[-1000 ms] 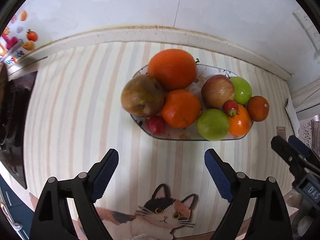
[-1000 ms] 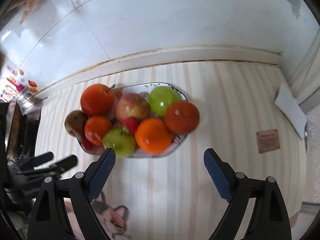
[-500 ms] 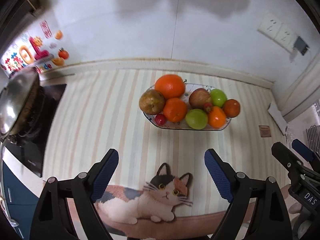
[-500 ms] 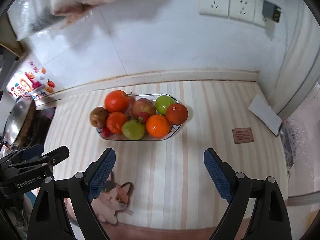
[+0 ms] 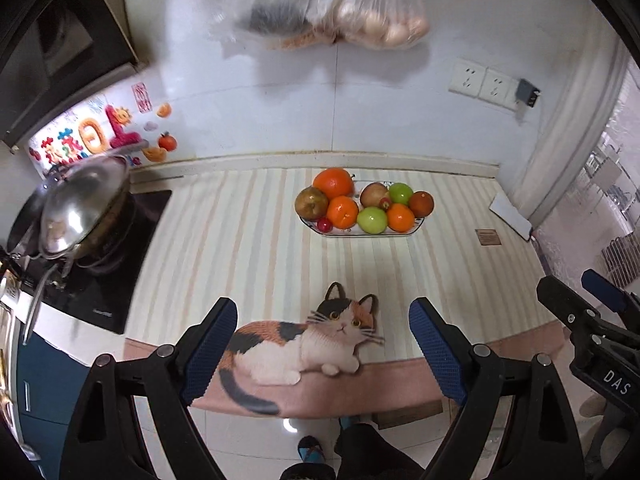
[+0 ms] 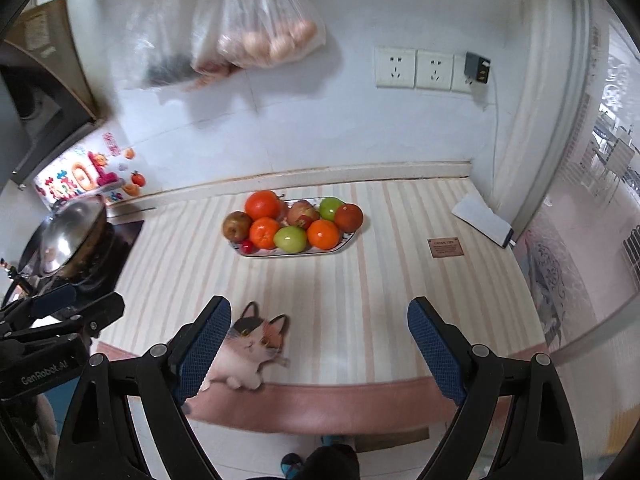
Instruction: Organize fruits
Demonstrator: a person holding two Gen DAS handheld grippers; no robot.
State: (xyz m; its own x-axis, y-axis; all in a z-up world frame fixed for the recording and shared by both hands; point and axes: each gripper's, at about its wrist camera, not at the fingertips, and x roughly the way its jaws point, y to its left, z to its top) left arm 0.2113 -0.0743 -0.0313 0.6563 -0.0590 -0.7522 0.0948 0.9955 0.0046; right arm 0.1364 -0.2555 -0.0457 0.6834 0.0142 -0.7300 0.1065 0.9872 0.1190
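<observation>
A patterned plate [image 5: 412,230] [image 6: 347,241] near the back of the striped counter holds a heap of fruit: several oranges [image 5: 342,212] [image 6: 264,233], two green apples [image 5: 372,220] [image 6: 290,239], a reddish apple [image 5: 374,195], a brown pear [image 5: 311,202] [image 6: 236,226] and small red fruits [image 5: 324,224]. My left gripper [image 5: 323,344] hangs open over the counter's front edge, far back from the plate, with nothing between its jaws. My right gripper [image 6: 319,346] is likewise open and empty, equally far from the plate. Each gripper shows at the edge of the other's view.
A wok with a steel lid [image 5: 80,212] [image 6: 64,236] sits on a black hob at the left. A cat picture [image 5: 304,340] marks the mat's front. A white card [image 6: 482,219] and brown label [image 6: 445,247] lie right. Plastic bags [image 6: 256,28] hang on the wall above; wall sockets [image 6: 414,68] sit beside them.
Both grippers have pulled back and up from the plate, so the fruit looks much smaller and the wall, bags and floor have come into view. Their jaws stayed open.
</observation>
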